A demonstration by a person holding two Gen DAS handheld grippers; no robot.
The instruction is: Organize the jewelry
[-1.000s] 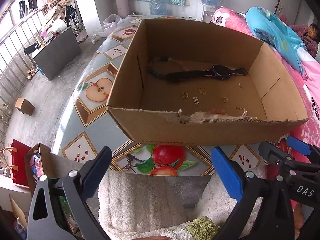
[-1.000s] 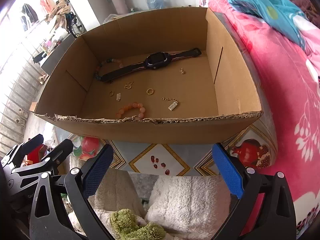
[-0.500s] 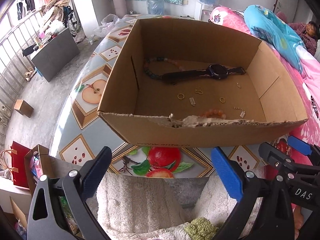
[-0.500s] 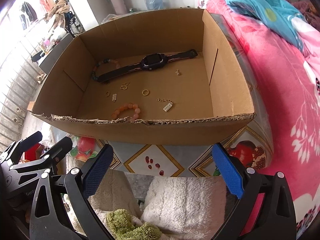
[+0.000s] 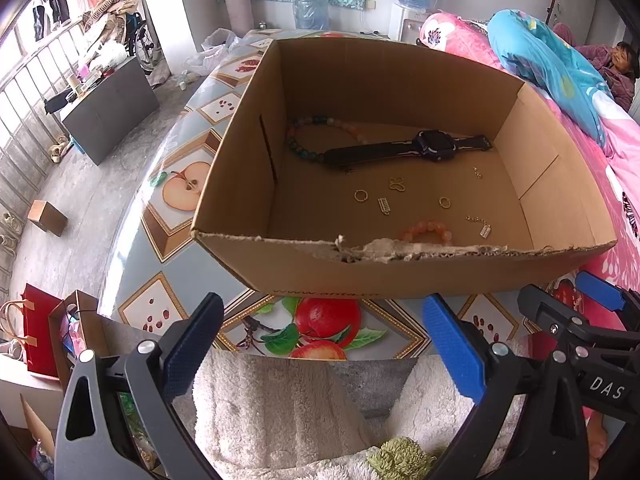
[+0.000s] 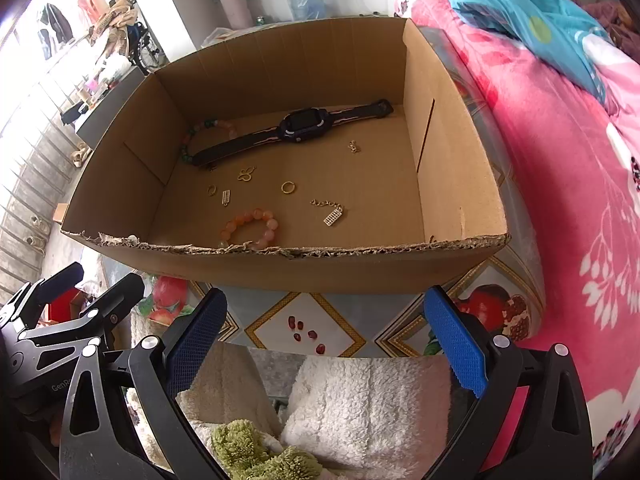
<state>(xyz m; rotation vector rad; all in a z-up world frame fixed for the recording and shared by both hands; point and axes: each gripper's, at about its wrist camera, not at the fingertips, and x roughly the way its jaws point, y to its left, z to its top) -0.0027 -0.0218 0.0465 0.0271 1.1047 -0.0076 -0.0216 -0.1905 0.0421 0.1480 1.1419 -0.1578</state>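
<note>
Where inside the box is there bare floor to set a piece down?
Free: the cardboard box floor along its right wall, right of the silver chain charm, and the near-left corner. Crowded: the middle, from the black watch to the pink bead bracelet.

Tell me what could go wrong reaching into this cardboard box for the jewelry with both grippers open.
1. The gold ring and small charms lie flat on the cardboard box floor; wide pads may slide over them.
2. The watch strap lies across the multicolored bead bracelet, so lifting either could drag the other.
3. The torn near rim could snag the left gripper or right gripper.
</note>
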